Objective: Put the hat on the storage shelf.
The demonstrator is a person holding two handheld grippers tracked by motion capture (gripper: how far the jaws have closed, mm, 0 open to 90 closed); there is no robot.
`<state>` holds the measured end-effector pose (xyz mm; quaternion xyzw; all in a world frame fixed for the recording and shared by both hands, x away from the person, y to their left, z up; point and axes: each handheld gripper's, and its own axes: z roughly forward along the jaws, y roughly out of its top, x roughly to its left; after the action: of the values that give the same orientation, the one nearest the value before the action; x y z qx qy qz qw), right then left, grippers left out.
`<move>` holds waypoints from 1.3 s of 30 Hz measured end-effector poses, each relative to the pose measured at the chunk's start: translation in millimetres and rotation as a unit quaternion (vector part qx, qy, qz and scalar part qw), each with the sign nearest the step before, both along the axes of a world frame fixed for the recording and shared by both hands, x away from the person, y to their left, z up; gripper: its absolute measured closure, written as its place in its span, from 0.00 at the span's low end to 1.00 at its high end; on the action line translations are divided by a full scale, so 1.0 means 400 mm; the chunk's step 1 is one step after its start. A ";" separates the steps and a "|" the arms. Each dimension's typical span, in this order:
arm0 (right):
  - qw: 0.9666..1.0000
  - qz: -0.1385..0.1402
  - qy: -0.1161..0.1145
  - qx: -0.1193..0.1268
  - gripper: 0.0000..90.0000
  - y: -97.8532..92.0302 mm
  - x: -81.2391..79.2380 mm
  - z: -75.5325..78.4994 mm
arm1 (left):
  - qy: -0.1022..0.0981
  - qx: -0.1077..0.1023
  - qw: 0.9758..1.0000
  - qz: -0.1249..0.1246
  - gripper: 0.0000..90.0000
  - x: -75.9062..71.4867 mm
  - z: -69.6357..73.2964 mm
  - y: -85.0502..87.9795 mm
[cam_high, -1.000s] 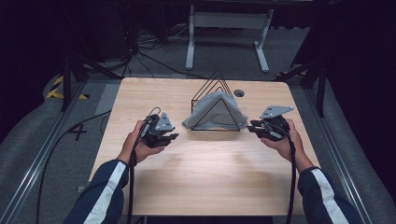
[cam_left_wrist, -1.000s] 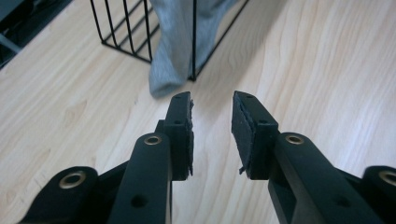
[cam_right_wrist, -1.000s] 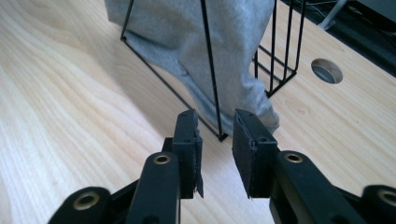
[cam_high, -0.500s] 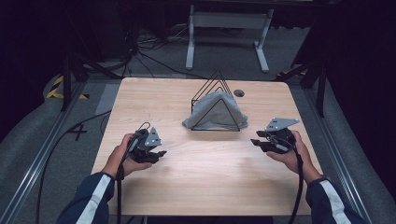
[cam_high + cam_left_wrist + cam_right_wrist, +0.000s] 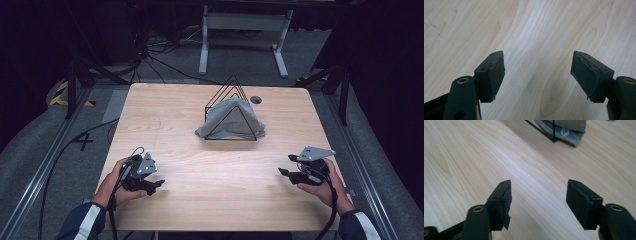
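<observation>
Grey cloth lay draped over a black wire rack made of nested triangular frames, which stood on the far half of the light wooden table, roughly on its midline. The cloth hung over the frames and spread onto the tabletop at the rack's base. A small dark round hole showed in the tabletop just beside the rack, on its far right side. In the right gripper view, a corner of the cloth and one thin black rod of the rack appeared at the top edge, with a small pale round mark on the fabric, possibly a button or a printed tag.

Left gripper, held in the person's left hand, rested low over the near left part of the table, well apart from the rack. Its two black jaws stood wide apart with nothing between them, bare wood grain showing in the gap in the left gripper view.

Right gripper, held in the right hand, sat near the table's right edge, its grey three-cornered plate uppermost. Its jaws were likewise spread apart and empty, pointing across the tabletop toward the rack. Dark blue sleeves with a white stripe entered from the bottom edge.
</observation>
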<state>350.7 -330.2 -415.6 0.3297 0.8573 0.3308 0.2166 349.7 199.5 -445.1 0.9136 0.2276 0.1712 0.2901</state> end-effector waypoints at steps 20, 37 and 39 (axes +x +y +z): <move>0.996 -0.068 0.028 0.055 0.19 -0.092 -0.064 -0.132 | 0.043 -0.110 0.992 0.049 0.19 -0.059 -0.092 0.061; 0.995 -0.072 0.029 0.054 0.18 -0.090 -0.056 -0.132 | 0.041 -0.106 0.992 0.053 0.15 -0.053 -0.092 0.057; 0.995 -0.073 0.029 0.055 0.18 -0.090 -0.056 -0.132 | 0.039 -0.105 0.992 0.052 0.15 -0.052 -0.092 0.057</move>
<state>328.3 -366.3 -468.4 0.4120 0.8174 0.3512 0.1970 329.0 222.5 -482.1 0.8708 0.3026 0.1256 0.3666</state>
